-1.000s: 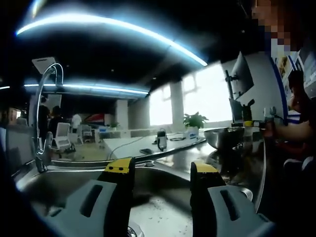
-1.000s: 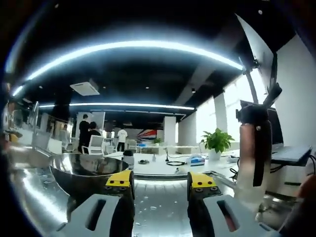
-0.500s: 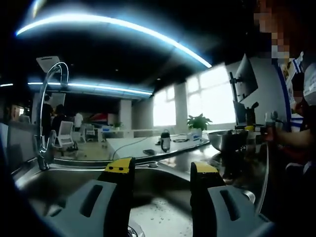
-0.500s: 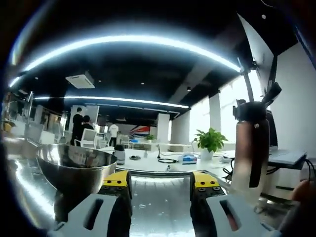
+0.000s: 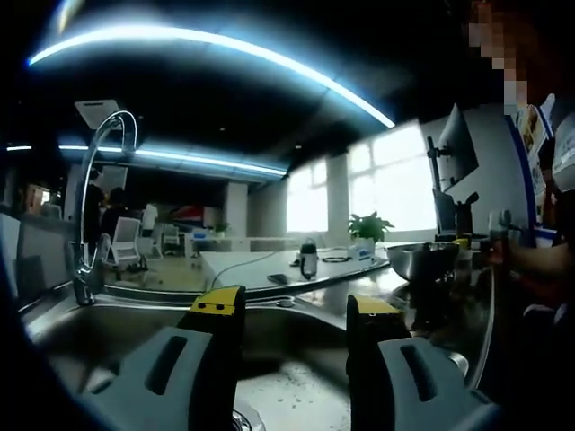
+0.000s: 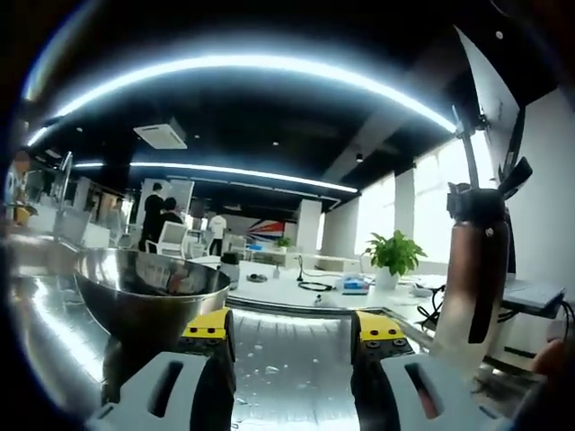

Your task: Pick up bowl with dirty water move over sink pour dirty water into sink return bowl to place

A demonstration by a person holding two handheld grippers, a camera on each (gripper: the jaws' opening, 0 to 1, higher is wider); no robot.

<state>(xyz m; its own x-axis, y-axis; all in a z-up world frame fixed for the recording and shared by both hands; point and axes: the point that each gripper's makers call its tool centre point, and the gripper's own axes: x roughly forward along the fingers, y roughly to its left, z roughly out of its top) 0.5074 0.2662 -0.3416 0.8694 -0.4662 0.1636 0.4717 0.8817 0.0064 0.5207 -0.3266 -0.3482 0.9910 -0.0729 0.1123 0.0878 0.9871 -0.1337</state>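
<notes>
Right gripper view: one bowl (image 6: 148, 292) (steel)

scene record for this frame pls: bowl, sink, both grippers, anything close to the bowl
bowl: steel, upright on wet counter, ungrasped
sink: steel basin, beneath left gripper
faucet: tall gooseneck, at sink's far edge
left gripper: jaws apart, holding nothing, over sink
right gripper: jaws apart, holding nothing, bowl left of it
bottle: upright, right of right gripper

Both views are dim, the ceiling nearly black; long ceiling light strips (image 6: 243, 67) bend into arcs from fisheye distortion. Far windows (image 5: 395, 184) are blown out white. Glare streaks the wet steel counter (image 6: 287, 359), and the edges blur into darkness
</notes>
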